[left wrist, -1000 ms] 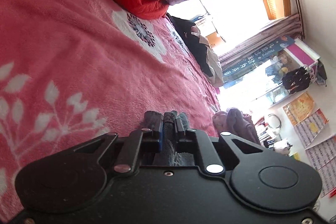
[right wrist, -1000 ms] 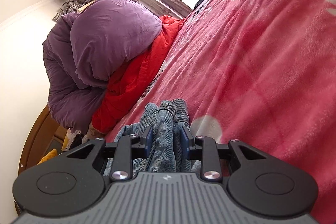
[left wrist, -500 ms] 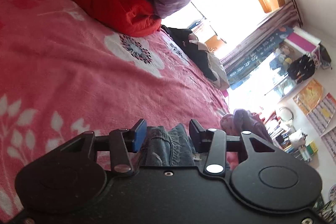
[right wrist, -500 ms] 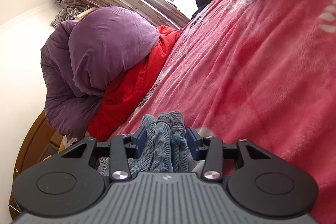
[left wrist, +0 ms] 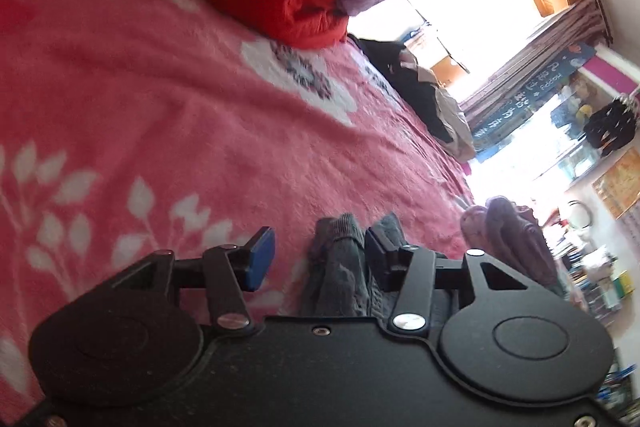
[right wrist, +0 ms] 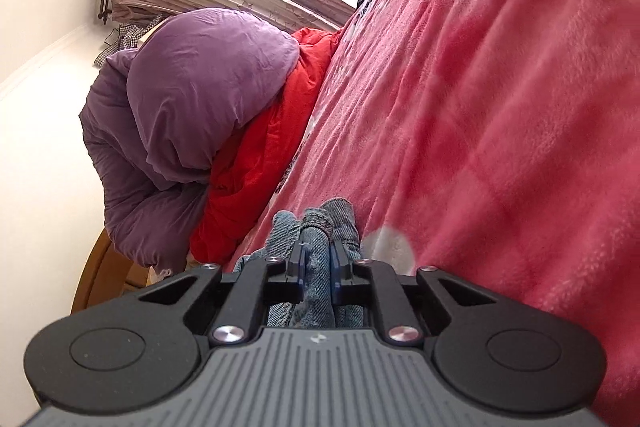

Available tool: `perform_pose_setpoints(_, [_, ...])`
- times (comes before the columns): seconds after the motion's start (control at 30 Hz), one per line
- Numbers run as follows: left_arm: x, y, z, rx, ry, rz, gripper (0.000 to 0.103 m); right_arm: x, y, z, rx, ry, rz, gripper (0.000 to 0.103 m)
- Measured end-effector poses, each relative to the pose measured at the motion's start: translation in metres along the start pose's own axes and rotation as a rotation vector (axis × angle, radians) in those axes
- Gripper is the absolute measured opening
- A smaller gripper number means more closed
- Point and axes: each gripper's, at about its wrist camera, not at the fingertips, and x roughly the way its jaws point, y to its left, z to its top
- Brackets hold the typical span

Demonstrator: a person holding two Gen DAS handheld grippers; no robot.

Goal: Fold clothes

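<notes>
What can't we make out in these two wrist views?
- Denim garment, right wrist view: only a bunch shows, clamped in the right hand-held gripper; the body hides the rest, so fold state is unknown.
- Grey-blue fabric, left wrist view: lower part is behind the left hand-held gripper; whether it is the same garment is unclear.
- Shelf items, left wrist view: too small, blurred.
- Window: overexposed.

one blanket point(right wrist: 500, 87), two quilts point(right wrist: 192, 99), perhaps one jeans point(right wrist: 316, 227)
</notes>
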Motion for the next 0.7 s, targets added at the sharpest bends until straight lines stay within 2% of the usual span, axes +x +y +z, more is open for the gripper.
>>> perform_pose_setpoints(0.07, [-0.008, -0.019, 0.001, 0.125, -0.038, -0.008, 0.048, -0.008, 0.012, 0.001, -0.045, -0.046, -0.024, 0.028])
perform_pose_setpoints(0.17, [-0.011, -0.045, -0.008, 0.299, -0.019, -0.089, 0.047, -0.016, 0.043, 0.002, -0.253, -0.102, -0.064, 0.029])
perform_pose_setpoints(0.23, [-0.008, -0.063, -0.022, 0.432, 0.026, -0.144, 0.047, -0.014, 0.061, -0.001, -0.381, -0.066, -0.028, 0.029])
perform_pose_setpoints(0.27, [-0.002, -0.068, -0.030, 0.476, 0.061, -0.130, 0.047, -0.009, 0.066, -0.001, -0.423, -0.021, -0.013, 0.029])
perform_pose_setpoints(0.33, [0.018, -0.069, -0.044, 0.528, 0.157, -0.042, 0.047, 0.005, 0.073, -0.011, -0.515, 0.065, -0.045, 0.029])
perform_pose_setpoints(0.37, [0.025, -0.067, -0.050, 0.547, 0.180, 0.004, 0.044, 0.014, 0.069, -0.015, -0.506, 0.097, -0.064, 0.030])
perform_pose_setpoints(0.43, [0.032, -0.064, -0.057, 0.565, 0.171, 0.030, 0.044, 0.026, 0.060, -0.020, -0.475, 0.136, -0.086, 0.029])
perform_pose_setpoints(0.53, [0.029, -0.068, -0.061, 0.581, 0.153, 0.050, 0.045, 0.033, 0.052, -0.018, -0.462, 0.144, -0.101, 0.014])
perform_pose_setpoints(0.57, [0.024, -0.069, -0.062, 0.584, 0.138, 0.050, 0.044, 0.034, 0.051, -0.017, -0.456, 0.142, -0.104, 0.013])
perform_pose_setpoints(0.63, [0.005, -0.078, -0.064, 0.587, 0.105, 0.053, 0.040, 0.026, 0.056, -0.019, -0.459, 0.124, -0.097, 0.015])
perform_pose_setpoints(0.7, [-0.018, -0.090, -0.070, 0.626, 0.075, 0.044, 0.041, 0.012, 0.072, -0.022, -0.497, 0.085, -0.097, 0.024])
